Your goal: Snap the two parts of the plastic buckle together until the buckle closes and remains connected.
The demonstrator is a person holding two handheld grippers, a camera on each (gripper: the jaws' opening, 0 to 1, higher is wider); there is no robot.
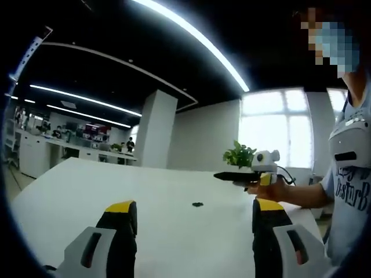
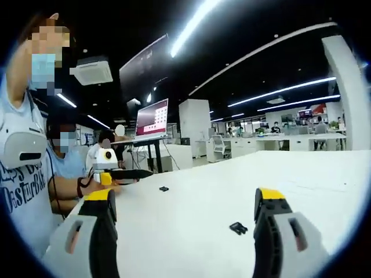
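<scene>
Rising from the bottom of the left gripper view, left gripper (image 1: 194, 217) with jaws spread wide and nothing held between the yellow-tipped pads. Lying ahead of the gap between those jaws, closer to the right-hand jaw, on the white table (image 1: 87, 191): one small dark buckle part (image 1: 197, 204), apart from both pads. Beyond the right-hand jaw, a person's hand (image 1: 277, 190) holding the right gripper (image 1: 227, 176), its dark jaws pointing leftward above the table; whether those jaws are closed or parted cannot be told from this angle. Just behind that gripper, a small green plant (image 1: 239, 154); its pot hidden, so contents cannot be told. Further right, a person in a light printed T-shirt (image 1: 351, 191) at the table edge. In the right gripper view, starting left of the left-hand jaw: the same person, then the left gripper (image 2: 145, 172) held in a hand, dark jaws pointing right over the table. Between the two jaws, farther off, a small dark buckle part (image 2: 164, 189). Nearer, just beside the inner edge of the right-hand jaw, a second dark buckle part (image 2: 238, 228) flat on the table, not touching it. Own jaws of this view wide apart, gripping nothing.
</scene>
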